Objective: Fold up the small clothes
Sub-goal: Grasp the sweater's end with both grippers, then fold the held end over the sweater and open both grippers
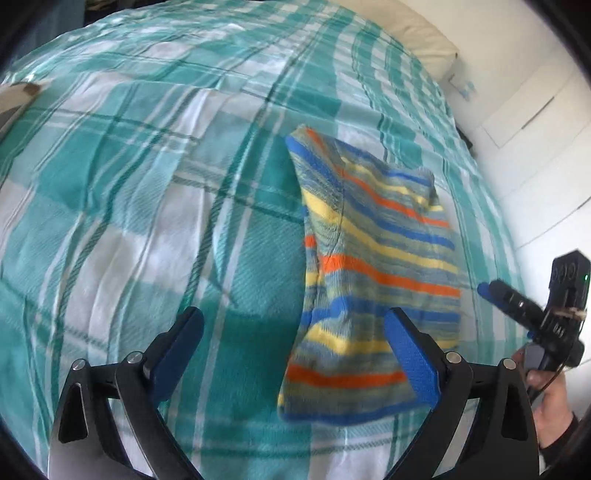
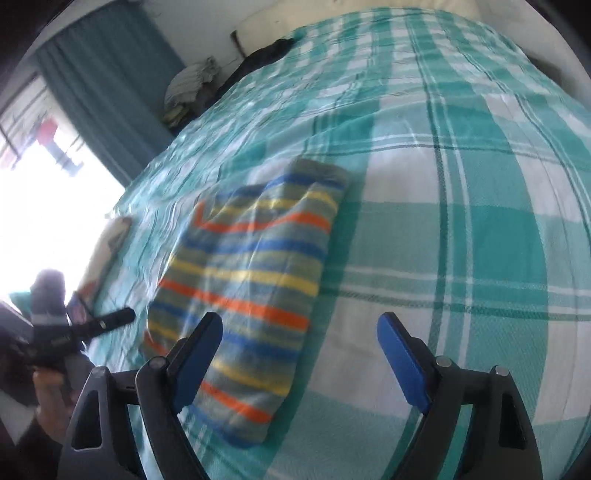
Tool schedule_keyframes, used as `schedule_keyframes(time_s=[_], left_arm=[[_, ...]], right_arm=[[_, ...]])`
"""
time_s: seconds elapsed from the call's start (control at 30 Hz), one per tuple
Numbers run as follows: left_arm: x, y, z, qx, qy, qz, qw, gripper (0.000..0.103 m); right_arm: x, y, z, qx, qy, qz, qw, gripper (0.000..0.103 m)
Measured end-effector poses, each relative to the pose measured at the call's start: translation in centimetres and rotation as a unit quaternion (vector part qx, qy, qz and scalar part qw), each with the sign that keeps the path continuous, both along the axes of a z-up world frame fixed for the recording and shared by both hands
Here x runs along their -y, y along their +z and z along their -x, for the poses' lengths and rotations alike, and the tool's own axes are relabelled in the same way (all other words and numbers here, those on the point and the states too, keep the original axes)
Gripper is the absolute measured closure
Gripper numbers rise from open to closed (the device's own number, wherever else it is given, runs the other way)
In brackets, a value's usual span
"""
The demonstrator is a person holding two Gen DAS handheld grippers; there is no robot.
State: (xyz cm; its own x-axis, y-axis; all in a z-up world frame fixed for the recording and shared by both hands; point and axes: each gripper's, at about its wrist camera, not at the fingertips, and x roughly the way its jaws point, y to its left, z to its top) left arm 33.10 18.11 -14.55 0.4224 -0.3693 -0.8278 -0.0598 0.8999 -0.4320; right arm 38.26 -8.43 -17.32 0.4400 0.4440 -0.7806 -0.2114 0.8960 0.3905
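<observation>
A small striped garment (image 1: 373, 266), blue, yellow, orange and grey, lies folded on the teal plaid bedspread (image 1: 147, 184). My left gripper (image 1: 295, 332) is open and empty, raised above the bed, its right finger over the garment's near edge. In the right wrist view the same garment (image 2: 251, 280) lies left of centre. My right gripper (image 2: 299, 336) is open and empty, its left finger over the garment's near part. Each gripper shows in the other view: the right one (image 1: 491, 291) at the right edge, the left one (image 2: 118, 317) at the lower left.
A cream pillow (image 1: 417, 33) lies at the bed's head. White wall and cupboard panels (image 1: 535, 147) stand to the right of the bed. A bright window (image 2: 48, 206), a teal curtain (image 2: 107, 85) and a pile of clothes (image 2: 188, 88) lie beyond the bed's far side.
</observation>
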Motion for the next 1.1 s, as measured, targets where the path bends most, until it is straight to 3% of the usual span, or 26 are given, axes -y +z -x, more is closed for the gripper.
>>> schedule_keyframes(time_s=[0.07, 0.13, 0.17, 0.2, 0.23, 0.27, 0.3, 0.37, 0.47, 0.63, 0.7, 0.73, 0.77, 0.8, 0.83, 0.87, 0.93, 1.0, 1.1], left_arm=[[1.4, -1.1, -2.0, -0.003, -0.021, -0.024, 0.9995, 0.005], [2.4, -1.8, -3.3, 0.0, -0.028, -0.035, 0.999, 0.005], [2.9, -1.9, -3.6, 0.006, -0.029, -0.035, 0.999, 0.008], [3.3, -2.0, -3.8, 0.011, -0.031, -0.034, 0.9989, 0.017], [3.8, -2.1, -4.0, 0.013, -0.038, -0.037, 0.9985, 0.052], [4.4, -2.1, -4.3, 0.008, -0.052, -0.031, 0.9981, 0.086], [4.8, -1.8, -4.3, 0.004, -0.049, -0.032, 0.9983, 0.086], [5.4, -0.2, -4.0, 0.02, -0.045, -0.05, 0.9976, 0.088], [6.6, 3.7, -3.3, 0.072, -0.056, -0.055, 0.9944, 0.089], [8.2, 10.7, -4.9, 0.151, -0.056, -0.038, 0.9862, 0.088], [8.9, 11.8, -6.6, 0.162, -0.048, -0.034, 0.9849, 0.076], [9.2, 11.1, -7.6, 0.146, -0.047, -0.043, 0.9872, 0.044], [9.7, 9.8, -8.5, 0.115, -0.048, -0.058, 0.9906, 0.009], [10.0, 7.9, -8.8, 0.081, -0.041, -0.08, 0.9927, 0.007], [9.9, 6.1, -8.2, 0.056, -0.037, -0.102, 0.9925, 0.017], [10.0, 4.7, -7.1, 0.038, -0.041, -0.12, 0.9911, 0.027], [9.9, 2.8, -3.8, 0.029, -0.06, -0.148, 0.9868, 0.028], [10.0, 2.7, 0.2, 0.047, -0.064, -0.197, 0.9772, 0.026], [10.9, 4.9, 5.9, 0.093, -0.049, -0.268, 0.9577, 0.009]], right_arm=[[0.3, -1.2, -2.4, -0.018, -0.01, -0.048, 0.999, 0.019], [-0.4, -2.8, -4.5, -0.043, -0.007, -0.105, 0.994, 0.029], [-1.0, -4.1, -5.4, -0.062, -0.009, -0.133, 0.989, 0.039], [-2.1, -5.4, -6.0, -0.082, -0.014, -0.15, 0.985, 0.052], [-3.3, -6.4, -6.2, -0.089, -0.015, -0.148, 0.985, 0.058], [-4.9, -6.5, -6.0, -0.077, -0.009, -0.116, 0.99, 0.066], [-6.4, -6.0, -5.6, -0.051, 0.003, -0.068, 0.996, 0.073], [-8.2, -4.2, -4.7, -0.007, 0.02, -0.005, 1.0, 0.077], [-8.9, 0.1, -3.1, 0.064, 0.038, 0.024, 0.997, 0.078], [-7.2, 7.9, -3.3, 0.154, 0.036, 0.016, 0.987, 0.078], [-5.6, 9.9, -4.9, 0.166, 0.021, 0.005, 0.986, 0.076], [-4.7, 10.3, -6.0, 0.16, 0.013, -0.006, 0.987, 0.074], [-3.4, 10.0, -7.2, 0.14, 0.004, -0.01, 0.99, 0.06], [-2.4, 9.0, -8.3, 0.111, -0.011, 0.006, 0.994, 0.028], [-1.2, 7.5, -9.1, 0.076, -0.037, 0.049, 0.995, 0.013], [0.0, 6.1, -9.3, 0.052, -0.057, 0.09, 0.993, 0.005], [1.7, 4.2, -7.3, 0.029, -0.066, 0.151, 0.986, 0.005], [2.9, 3.3, -3.8, 0.035, -0.056, 0.181, 0.981, 0.005], [3.3, 2.8, 2.2, 0.037, -0.041, 0.211, 0.976, 0.005]])
